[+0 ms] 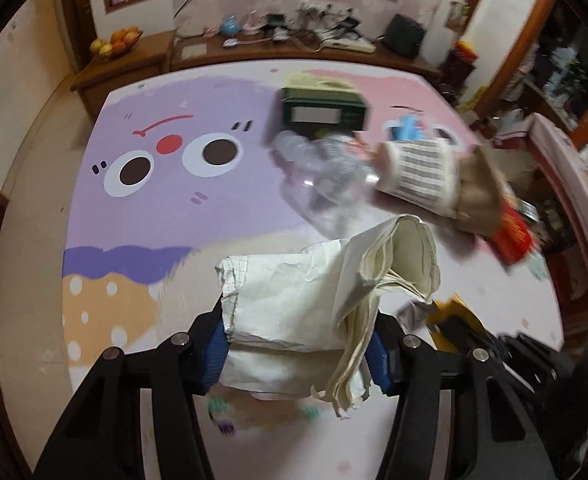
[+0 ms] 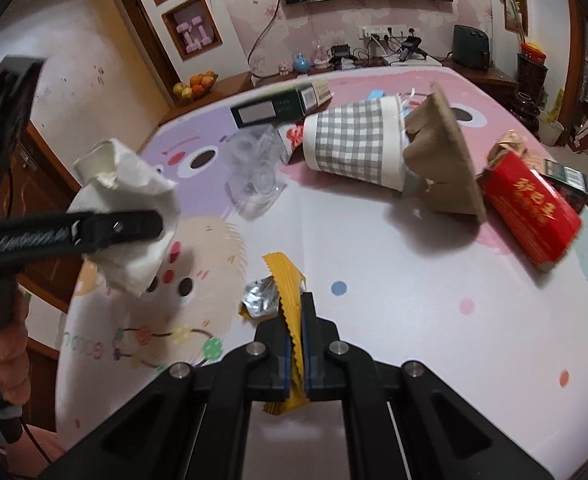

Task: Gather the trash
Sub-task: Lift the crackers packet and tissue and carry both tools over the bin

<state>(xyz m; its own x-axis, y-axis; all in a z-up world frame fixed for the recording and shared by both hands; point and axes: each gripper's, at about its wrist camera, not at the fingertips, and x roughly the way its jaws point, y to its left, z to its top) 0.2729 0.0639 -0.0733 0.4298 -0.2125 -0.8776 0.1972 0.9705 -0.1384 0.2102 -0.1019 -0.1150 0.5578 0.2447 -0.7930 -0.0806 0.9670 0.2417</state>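
My left gripper [image 1: 296, 344] is shut on a crumpled white paper [image 1: 306, 300] and holds it above the table; the same gripper [image 2: 149, 222] and paper [image 2: 133, 184] show at the left of the right wrist view. My right gripper [image 2: 294, 320] is shut on a yellow foil wrapper [image 2: 287, 300] just above the table. More trash lies beyond: a crushed clear plastic bottle [image 2: 253, 176], a checked paper cup [image 2: 354, 144], torn brown cardboard [image 2: 442, 156], a red carton [image 2: 534, 216] and a dark green box [image 2: 277, 106].
The table [image 2: 374, 260] has a cartoon-print cover. A wooden sideboard [image 2: 229, 84] behind holds a fruit bowl [image 2: 195, 86], chargers and a black appliance [image 2: 470, 52]. A blue item [image 1: 408, 126] lies behind the cup. Shelves stand at the right.
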